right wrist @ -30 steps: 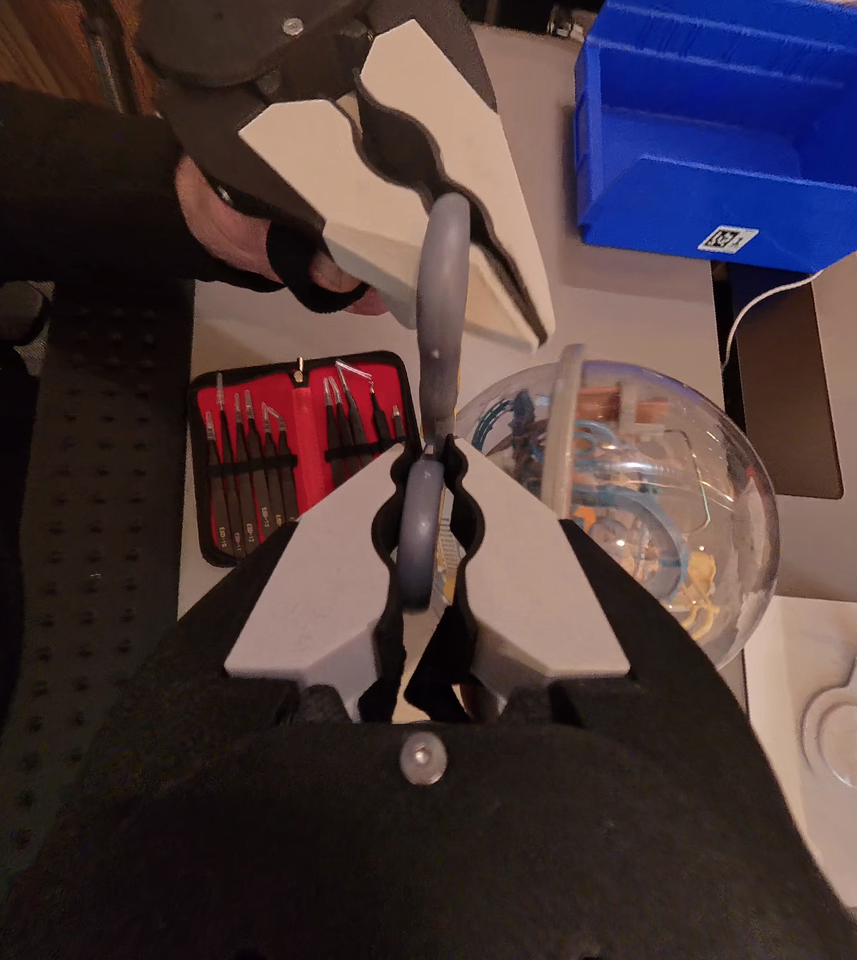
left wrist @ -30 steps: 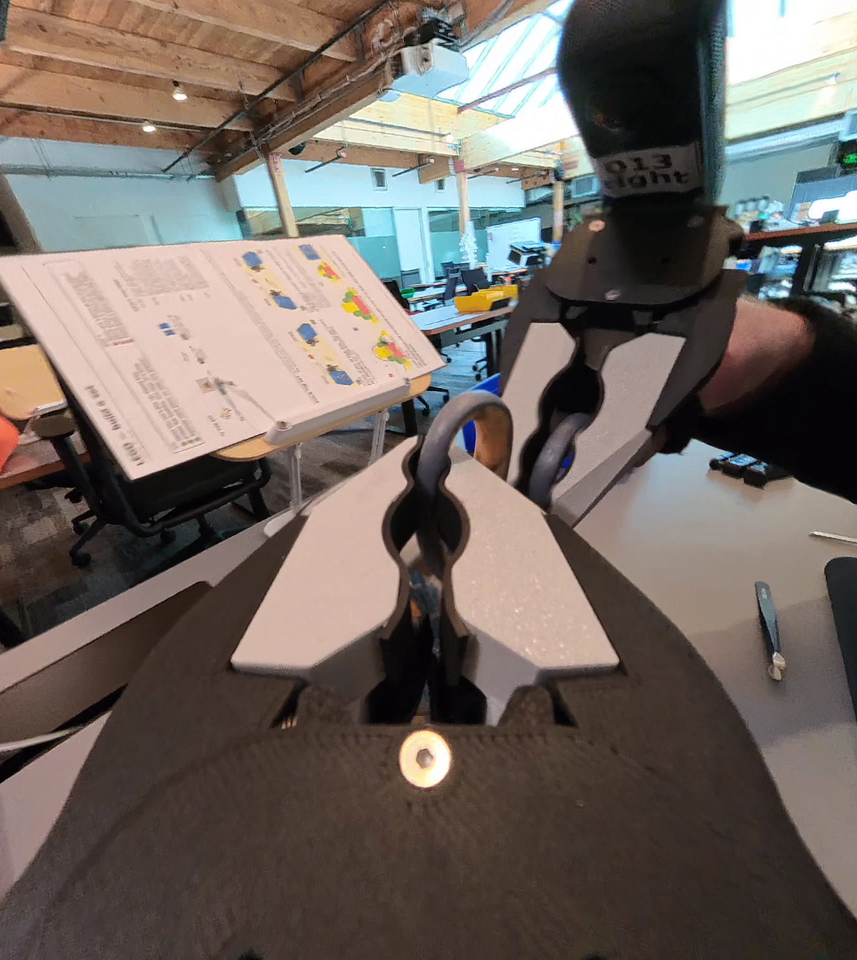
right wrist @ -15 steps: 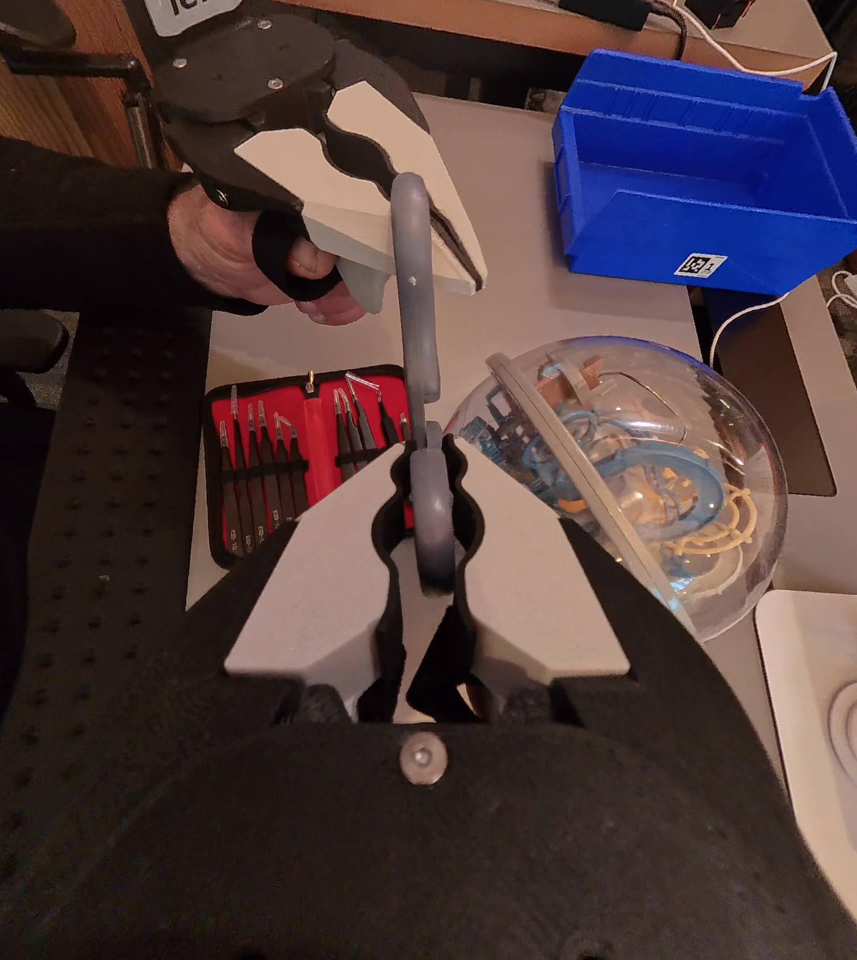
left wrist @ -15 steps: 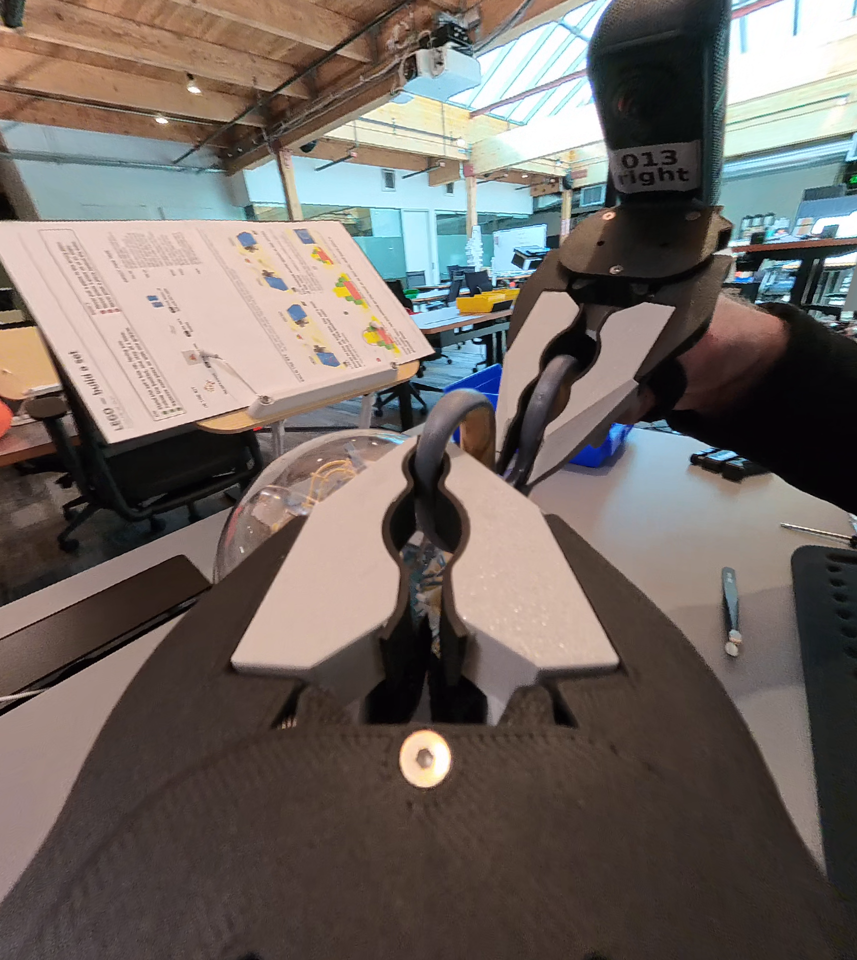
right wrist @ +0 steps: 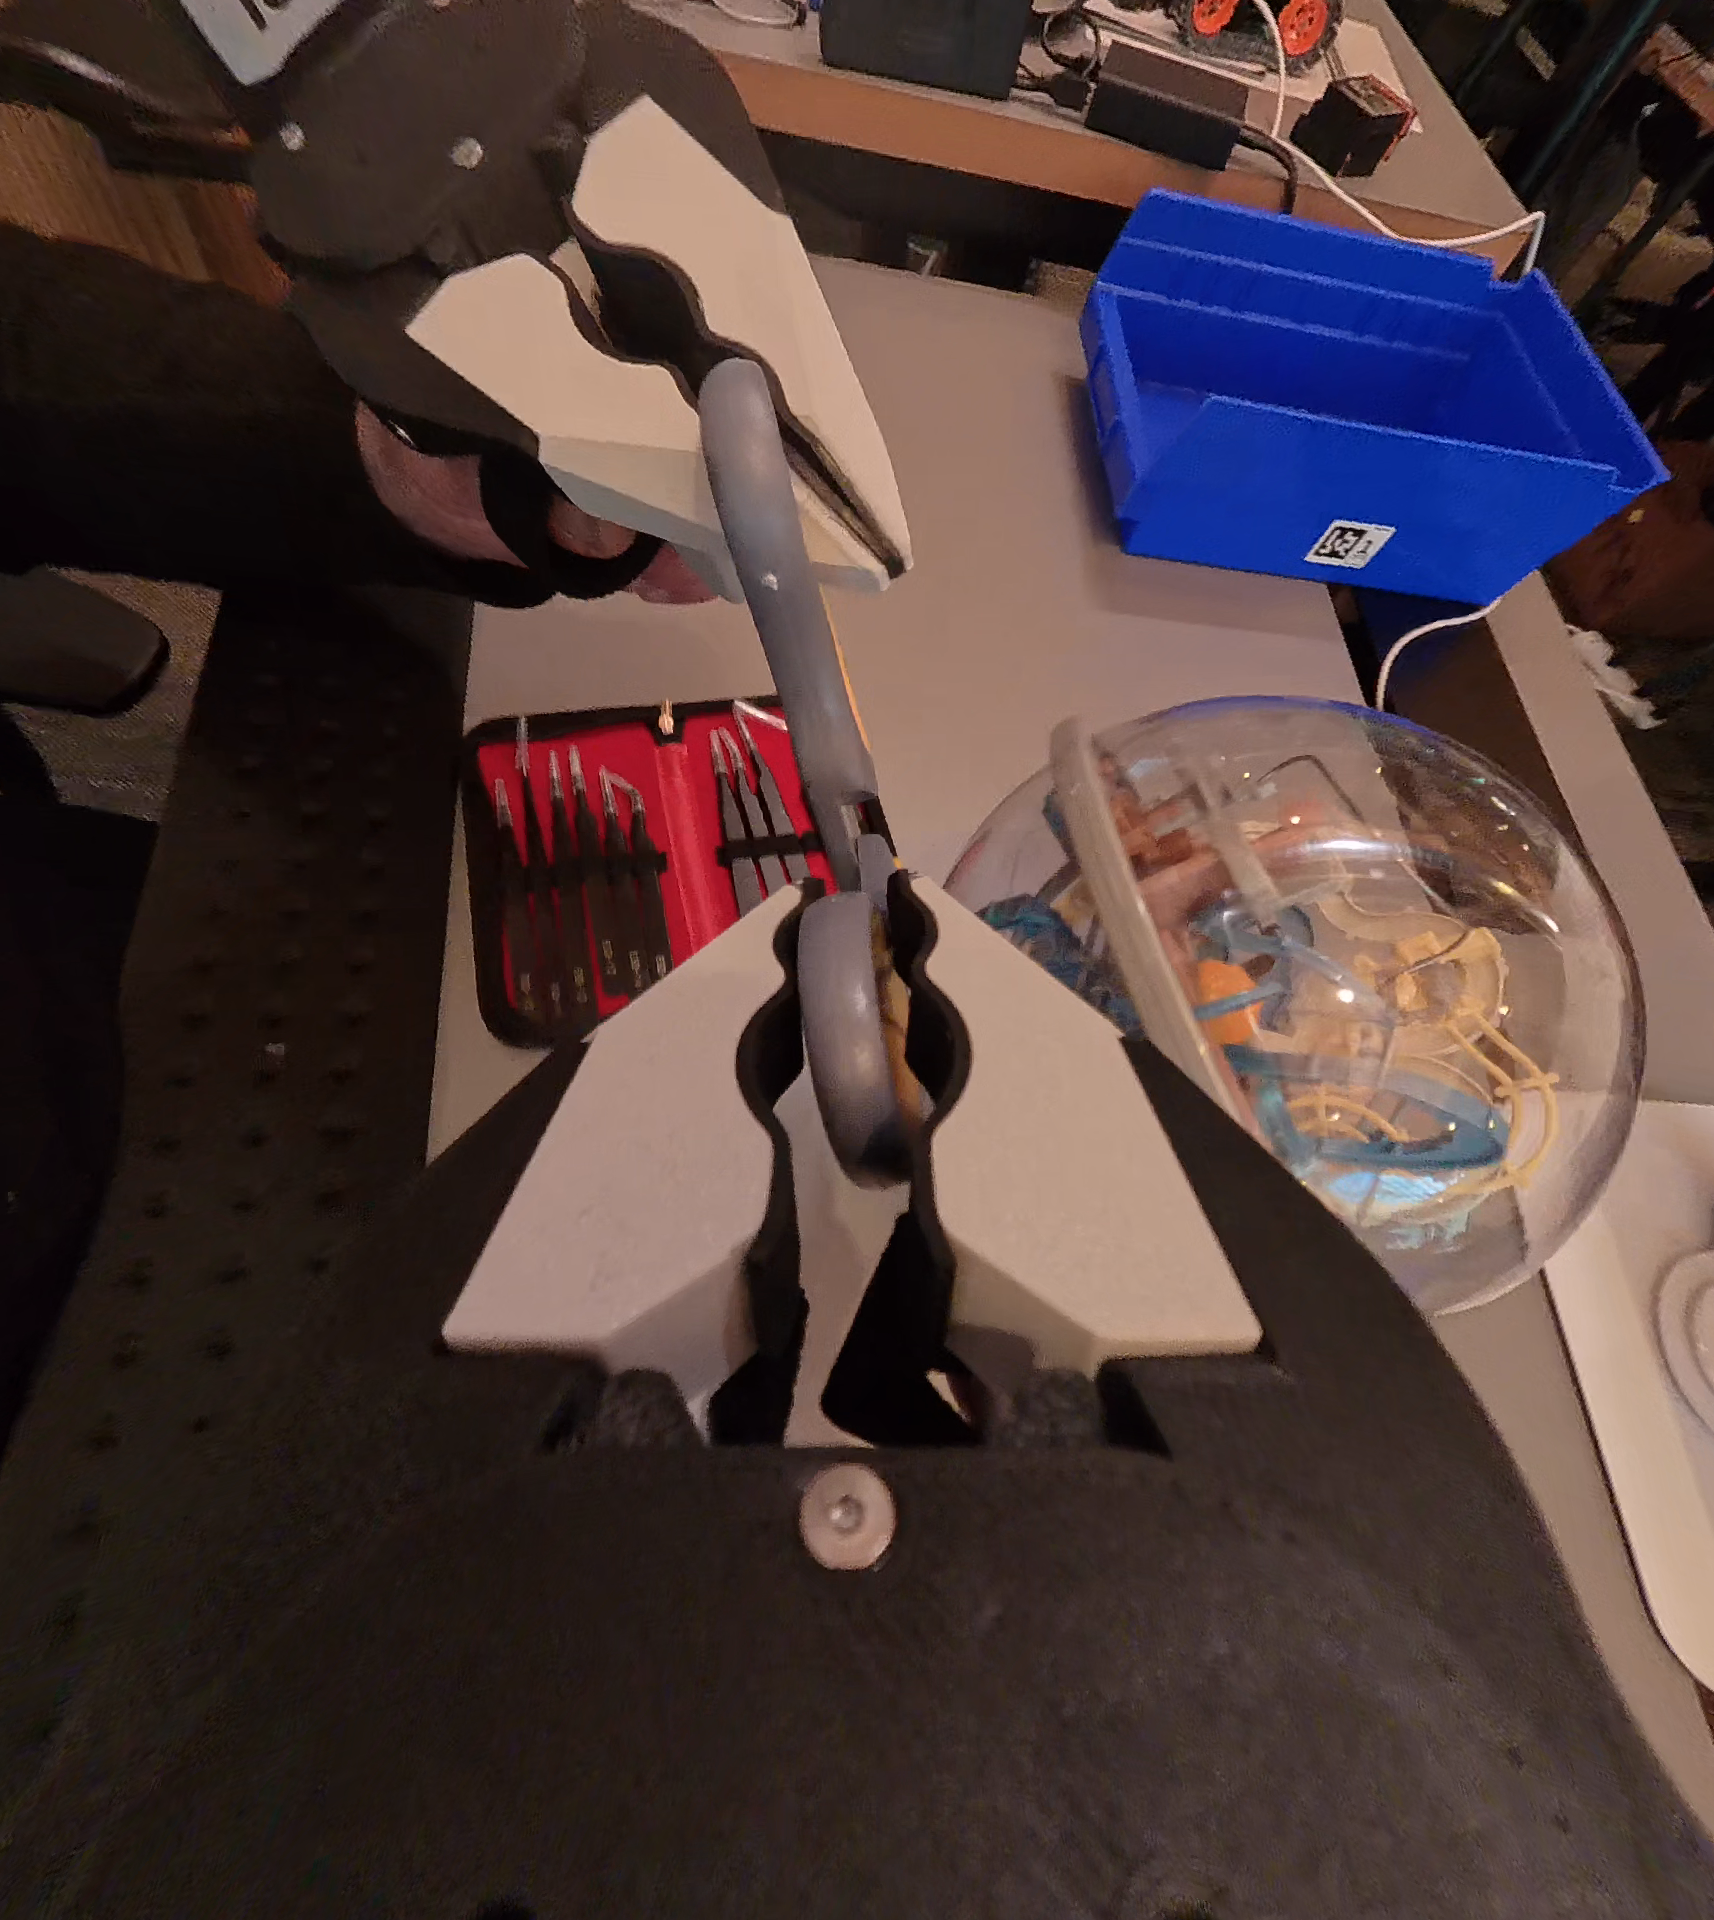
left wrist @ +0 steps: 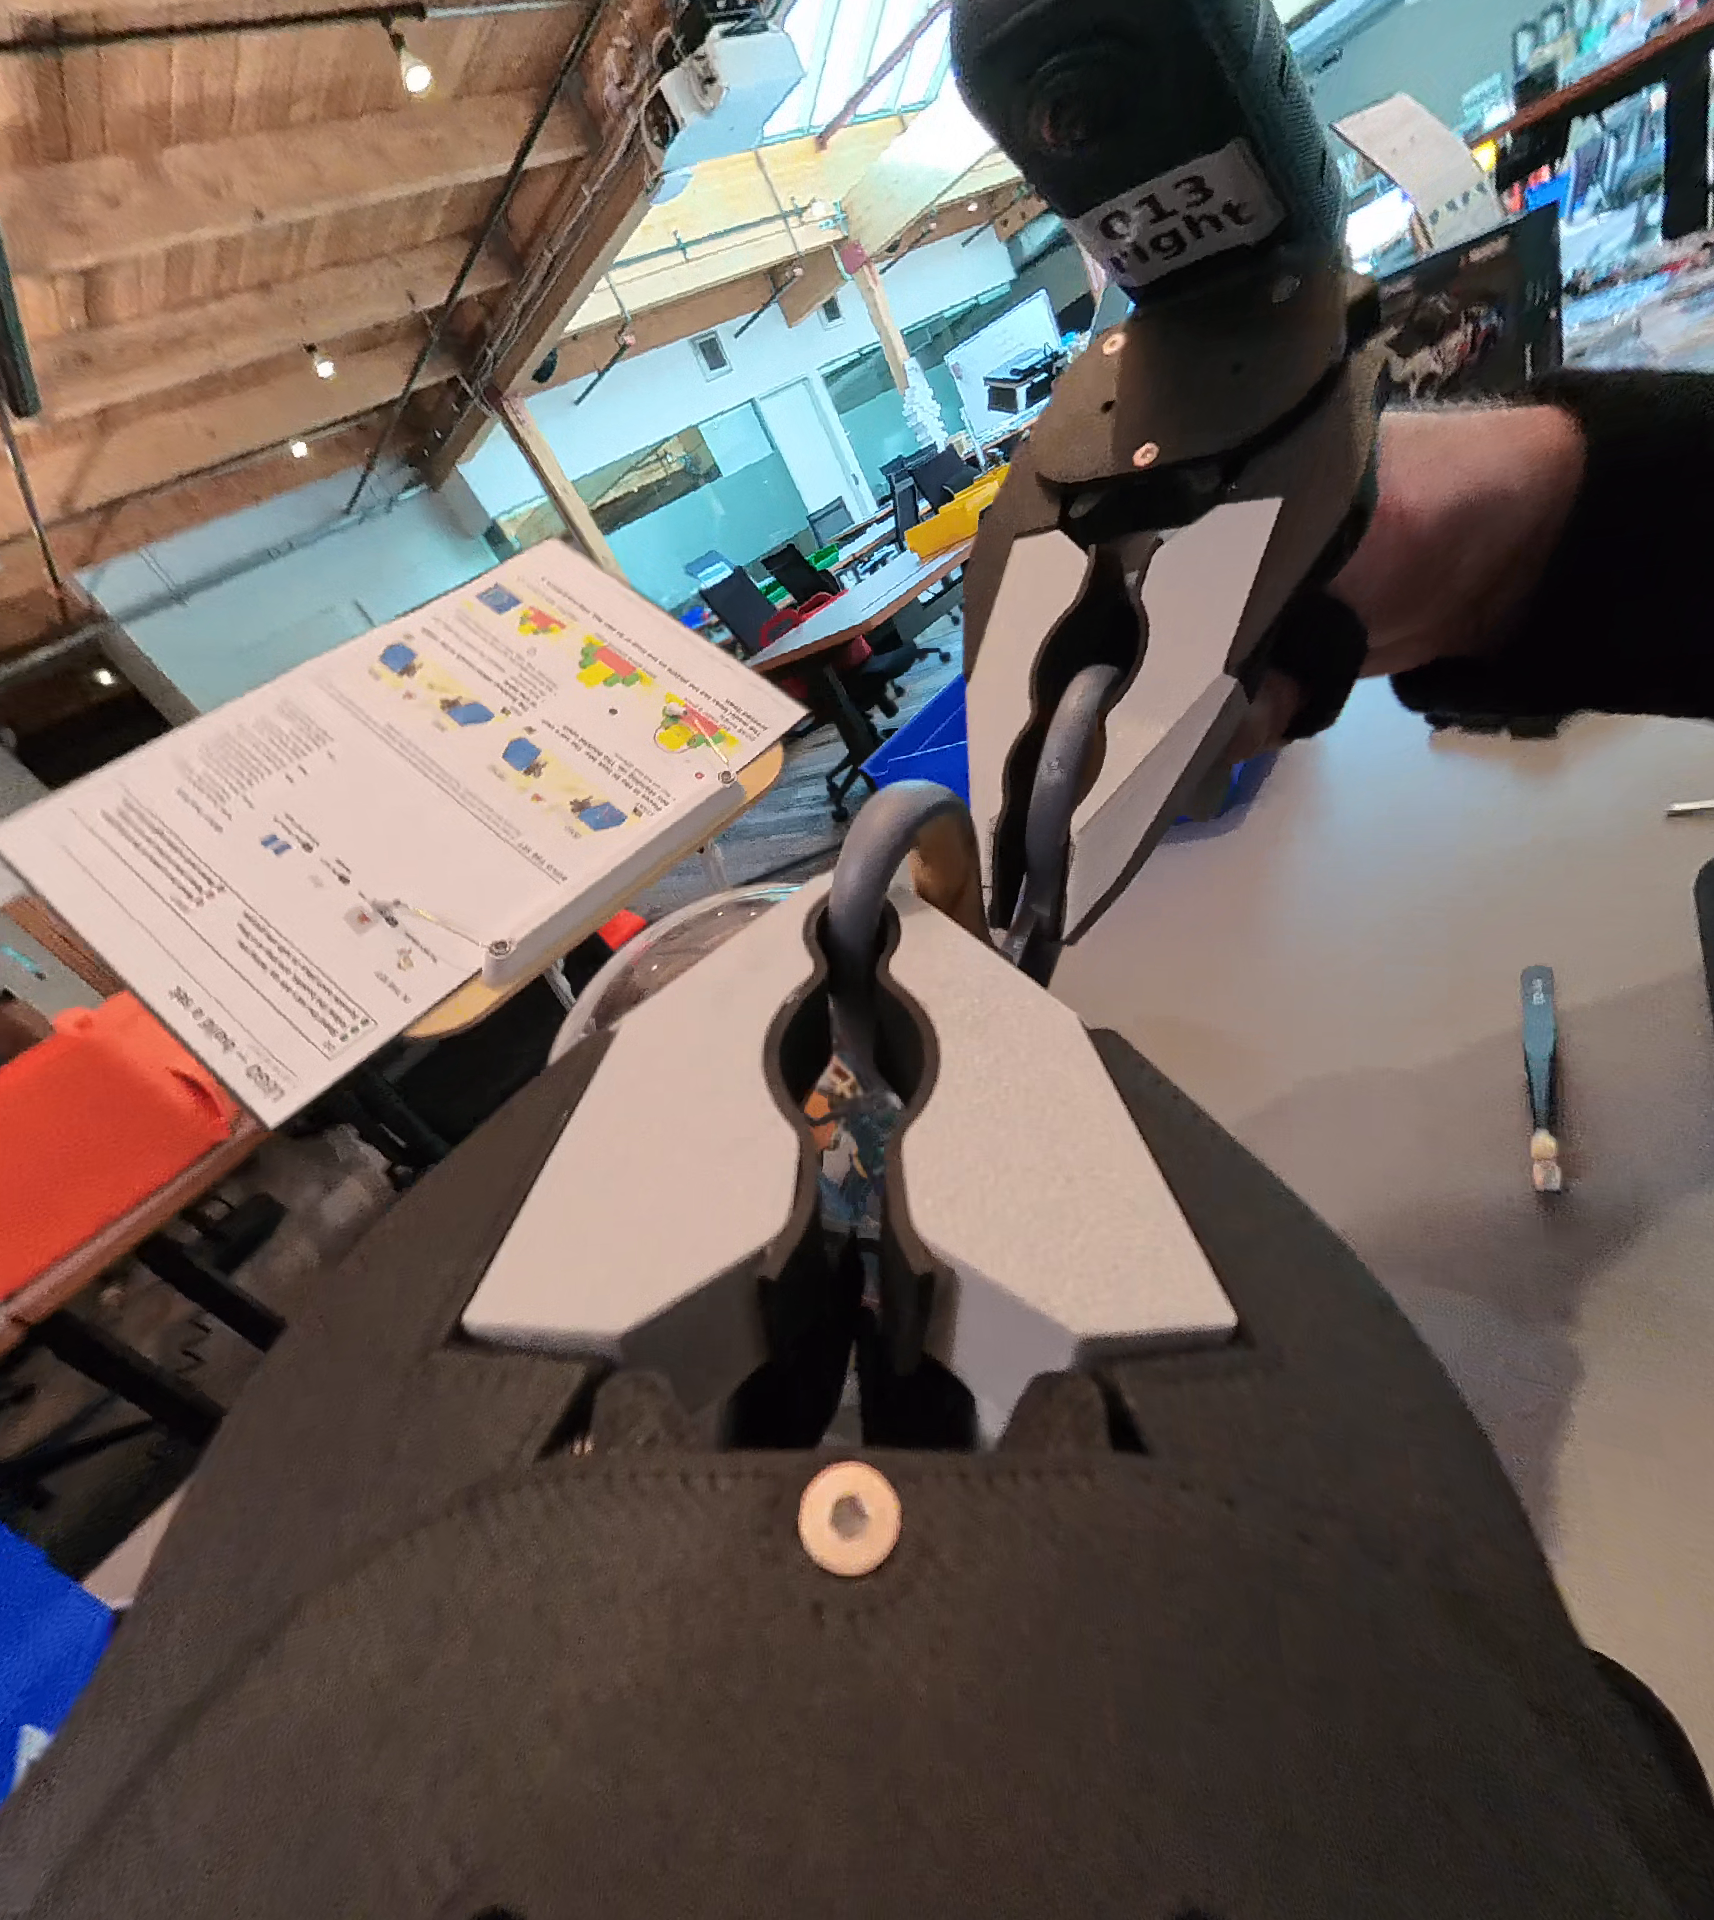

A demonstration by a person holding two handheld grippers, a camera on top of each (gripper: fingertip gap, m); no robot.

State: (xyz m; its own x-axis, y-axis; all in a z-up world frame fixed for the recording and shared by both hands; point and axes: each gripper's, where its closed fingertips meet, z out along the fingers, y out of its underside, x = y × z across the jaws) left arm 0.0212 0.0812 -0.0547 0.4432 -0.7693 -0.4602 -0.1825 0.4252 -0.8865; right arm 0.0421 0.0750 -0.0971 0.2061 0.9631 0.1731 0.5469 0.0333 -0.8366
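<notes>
A tool with grey looped handles [right wrist: 791,644], like scissors, is held between both grippers above the grey table [right wrist: 988,644]. My right gripper [right wrist: 851,904] is shut on one grey handle loop [right wrist: 848,1049]. My left gripper [right wrist: 811,561], held by a hand in a black sleeve, is shut on the other end of the handle. In the left wrist view my left gripper [left wrist: 858,920] clamps a grey loop [left wrist: 894,831], and the right gripper [left wrist: 1040,925] clamps the other handle [left wrist: 1061,748] just beyond it. The tool's blades are hidden.
A clear ball with a maze inside [right wrist: 1352,987] lies right of the right gripper. Also on the table are a red tweezer case [right wrist: 624,852], a blue bin [right wrist: 1352,416], a black perforated mat [right wrist: 261,935], a white tray [right wrist: 1642,1455] and a loose tweezer [left wrist: 1539,1070]. An instruction sheet stands on a holder [left wrist: 396,810]. Some 5 cm of space lies between my two pairs of fingers.
Both grippers have tilted and shifted together with the tool still clamped. The handle now leans to the left in the right wrist view. Less of the ball shows in the left wrist view.
</notes>
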